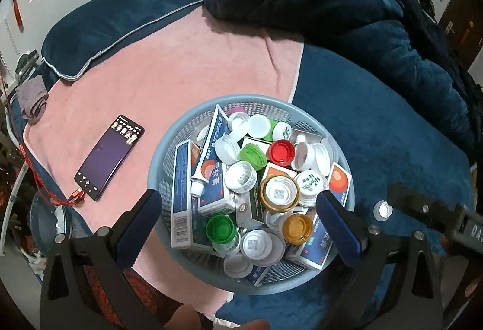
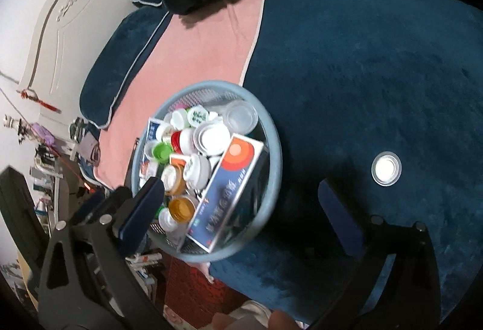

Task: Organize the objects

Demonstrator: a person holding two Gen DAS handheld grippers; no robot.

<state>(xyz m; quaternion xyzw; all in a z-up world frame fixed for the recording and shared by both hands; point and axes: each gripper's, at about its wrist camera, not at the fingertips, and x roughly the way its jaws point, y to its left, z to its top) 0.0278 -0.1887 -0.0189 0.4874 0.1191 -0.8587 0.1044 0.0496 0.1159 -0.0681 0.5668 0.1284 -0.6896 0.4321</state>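
A round grey-blue mesh basket (image 1: 169,155) sits on the bed, full of bottle caps and blue medicine boxes; it also shows in the right wrist view (image 2: 273,131). My left gripper (image 1: 238,218) is open and empty, its fingers straddling the basket's near part from above. One small white cap (image 2: 386,168) lies alone on the blue blanket to the right of the basket; it also shows in the left wrist view (image 1: 382,210). My right gripper (image 2: 241,209) is open and empty, hovering over the basket's right rim, left of the lone cap.
A phone (image 1: 108,156) on a red cable lies on the pink towel (image 1: 181,64) left of the basket. Dark blue pillows (image 1: 99,31) and a bunched duvet (image 1: 347,16) lie behind. The bed edge is near, with clutter on the floor at the left.
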